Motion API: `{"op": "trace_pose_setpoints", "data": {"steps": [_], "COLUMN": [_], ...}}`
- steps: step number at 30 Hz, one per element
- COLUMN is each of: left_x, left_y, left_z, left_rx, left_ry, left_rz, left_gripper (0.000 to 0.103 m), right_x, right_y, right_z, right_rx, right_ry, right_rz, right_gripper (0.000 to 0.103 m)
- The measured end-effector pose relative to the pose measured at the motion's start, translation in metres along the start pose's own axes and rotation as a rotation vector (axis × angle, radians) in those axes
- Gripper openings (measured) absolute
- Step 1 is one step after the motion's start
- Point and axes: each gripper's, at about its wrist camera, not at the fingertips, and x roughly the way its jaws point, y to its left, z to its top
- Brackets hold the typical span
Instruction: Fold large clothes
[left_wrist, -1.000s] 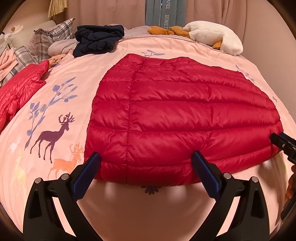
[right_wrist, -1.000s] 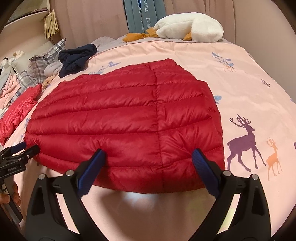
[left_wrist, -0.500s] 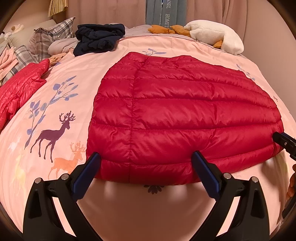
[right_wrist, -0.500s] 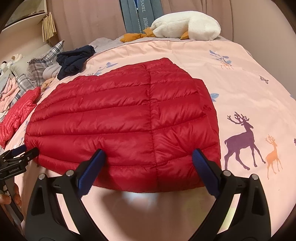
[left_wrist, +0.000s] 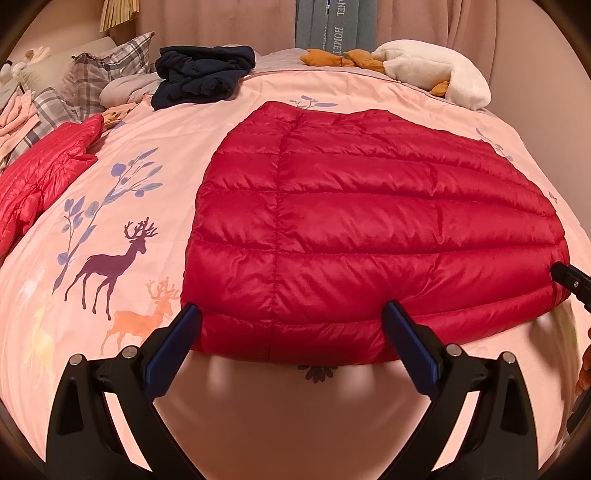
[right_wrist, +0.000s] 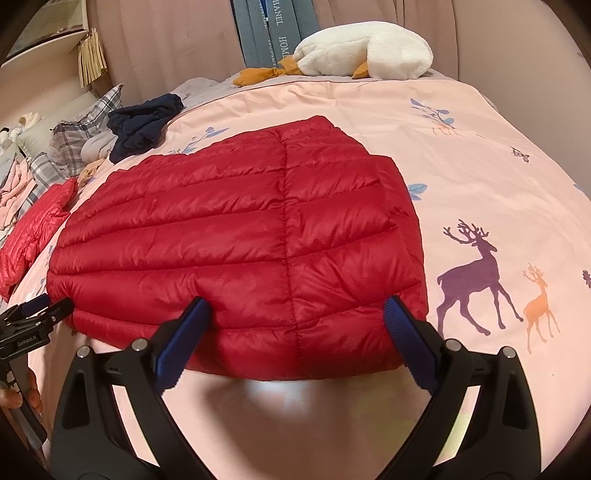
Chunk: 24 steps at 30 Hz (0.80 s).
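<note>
A red quilted down jacket (left_wrist: 369, 229) lies folded flat on the pink bedspread (left_wrist: 155, 155); it also shows in the right wrist view (right_wrist: 240, 243). My left gripper (left_wrist: 291, 332) is open, its blue-padded fingers straddling the jacket's near hem at its left part. My right gripper (right_wrist: 295, 325) is open, its fingers straddling the near hem at the jacket's right part. Each gripper's tip shows at the edge of the other view, close to the hem. Neither holds anything.
A second red jacket (left_wrist: 40, 173) lies at the left. A dark navy garment (left_wrist: 203, 74), plaid pillows (left_wrist: 96, 77) and a white plush goose (left_wrist: 436, 74) lie at the far side. Deer prints mark the bedspread (right_wrist: 480, 269). Curtains hang behind.
Both grippers have moved slightly forward toward the jacket's near hem, so the fingertips now overlap its edge. The jacket has not moved.
</note>
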Motion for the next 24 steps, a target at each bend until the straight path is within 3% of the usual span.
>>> {"op": "trace_pose_setpoints", "data": {"steps": [24], "left_x": [-0.006], "left_y": [0.048], "left_z": [-0.001], "left_rx": [-0.090], "left_ry": [0.008], "left_rz": [0.122], "left_gripper": [0.100], "right_x": [-0.005], "right_y": [-0.049], "right_z": [-0.010], "right_rx": [0.091], "right_ry": [0.009], "right_rz": [-0.114], "right_gripper": [0.097]}}
